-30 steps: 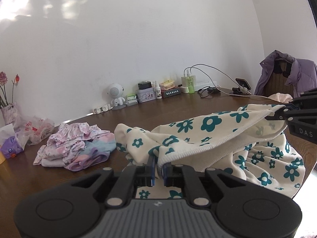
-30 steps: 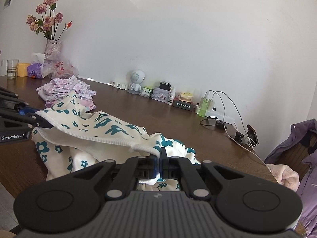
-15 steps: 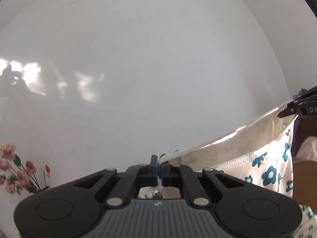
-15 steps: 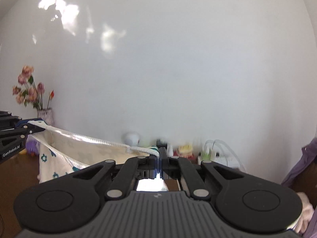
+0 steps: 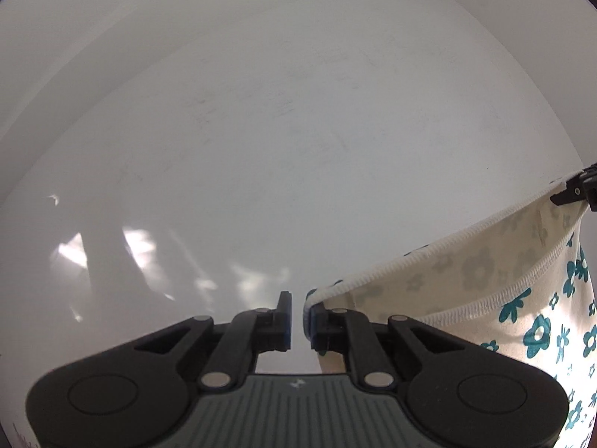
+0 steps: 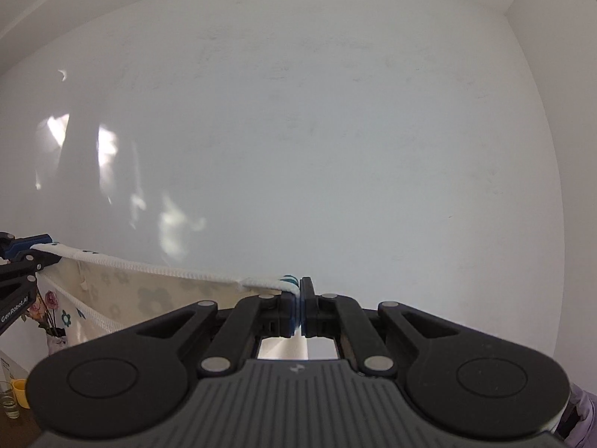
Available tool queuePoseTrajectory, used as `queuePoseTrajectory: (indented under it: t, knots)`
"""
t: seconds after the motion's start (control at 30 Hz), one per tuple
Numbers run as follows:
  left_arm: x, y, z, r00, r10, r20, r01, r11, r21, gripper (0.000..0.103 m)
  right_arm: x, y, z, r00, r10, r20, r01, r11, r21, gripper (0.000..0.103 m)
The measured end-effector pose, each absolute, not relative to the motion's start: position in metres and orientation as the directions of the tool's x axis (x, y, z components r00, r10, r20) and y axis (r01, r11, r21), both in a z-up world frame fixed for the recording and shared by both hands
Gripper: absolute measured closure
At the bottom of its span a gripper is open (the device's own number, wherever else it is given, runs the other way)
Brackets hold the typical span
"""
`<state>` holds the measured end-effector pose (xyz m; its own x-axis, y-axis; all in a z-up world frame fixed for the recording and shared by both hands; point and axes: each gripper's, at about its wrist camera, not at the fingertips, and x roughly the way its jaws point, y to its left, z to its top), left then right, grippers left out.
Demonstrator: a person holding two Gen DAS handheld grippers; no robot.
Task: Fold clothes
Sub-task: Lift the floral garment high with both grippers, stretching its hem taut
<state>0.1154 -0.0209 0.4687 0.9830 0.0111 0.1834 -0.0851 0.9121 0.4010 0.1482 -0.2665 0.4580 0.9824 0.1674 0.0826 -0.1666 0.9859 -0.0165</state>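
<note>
A cream garment with teal flowers (image 5: 503,280) hangs in the air, its ribbed hem stretched between both grippers. My left gripper (image 5: 297,313) is opening: a gap of bare wall shows between its pads, and the hem end only lies against the right finger (image 5: 317,321). In the right wrist view that gripper (image 6: 26,257) sits at the far left with the hem (image 6: 149,270) running from it. My right gripper (image 6: 300,298) is shut on the other hem corner, and it also shows at the edge of the left wrist view (image 5: 576,192).
Both cameras face a white wall (image 6: 298,112) high above the table. Low at the left are pink flowers in a vase (image 6: 46,310), a glass and a yellow cup (image 6: 18,397). A purple garment (image 6: 582,410) shows at the bottom right.
Both grippers have risen a long way and lifted the floral garment off the table, so the table has dropped out of view. The left jaws, shut on the hem before, now stand apart.
</note>
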Motion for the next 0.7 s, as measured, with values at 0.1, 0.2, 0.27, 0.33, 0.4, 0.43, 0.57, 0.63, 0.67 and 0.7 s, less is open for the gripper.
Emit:
queuePoseTrajectory:
  t: [0.1, 0.2, 0.27, 0.33, 0.4, 0.43, 0.57, 0.63, 0.67, 0.7]
  knots:
    - [0.104, -0.022, 0.475, 0.979, 0.009, 0.206, -0.096, 0.904, 0.417, 0.094, 0.138, -0.266, 0.463, 0.982, 0.165, 0.094, -0.162, 0.986, -0.043, 0.102]
    - [0.1, -0.025, 0.481, 0.975, 0.015, 0.22, -0.108, 0.901, 0.421, 0.093, 0.132, -0.269, 0.472, 0.977, 0.178, 0.115, -0.174, 0.984, -0.045, 0.102]
    - [0.105, -0.027, 0.484, 0.976, 0.023, 0.217, -0.116, 0.897, 0.426, 0.093, 0.135, -0.267, 0.477, 0.977, 0.181, 0.113, -0.177, 0.983, -0.05, 0.101]
    - [0.123, -0.029, 0.48, 0.981, 0.037, 0.192, -0.12, 0.89, 0.44, 0.092, 0.147, -0.262, 0.476, 0.981, 0.175, 0.089, -0.169, 0.983, -0.071, 0.101]
    - [0.151, -0.03, 0.471, 0.986, 0.051, 0.157, -0.118, 0.884, 0.453, 0.092, 0.17, -0.256, 0.468, 0.984, 0.173, 0.048, -0.169, 0.982, -0.083, 0.101]
    - [0.166, -0.031, 0.465, 0.989, 0.058, 0.139, -0.116, 0.881, 0.458, 0.092, 0.182, -0.253, 0.464, 0.985, 0.172, 0.026, -0.169, 0.982, -0.089, 0.101]
    - [0.245, -0.024, 0.432, 0.997, 0.077, 0.03, -0.082, 0.883, 0.461, 0.093, 0.259, -0.236, 0.431, 0.983, 0.156, -0.094, -0.165, 0.981, -0.098, 0.101]
    - [0.288, -0.026, 0.409, 0.996, 0.087, -0.017, -0.069, 0.88, 0.47, 0.094, 0.303, -0.225, 0.409, 0.978, 0.139, -0.156, -0.156, 0.982, -0.108, 0.101]
    - [0.306, -0.028, 0.4, 0.995, 0.098, -0.023, -0.075, 0.877, 0.475, 0.094, 0.325, -0.219, 0.397, 0.975, 0.127, -0.183, -0.149, 0.982, -0.116, 0.102]
    - [0.321, -0.03, 0.392, 0.994, 0.112, -0.018, -0.09, 0.873, 0.479, 0.096, 0.342, -0.214, 0.388, 0.973, 0.12, -0.198, -0.146, 0.982, -0.123, 0.102]
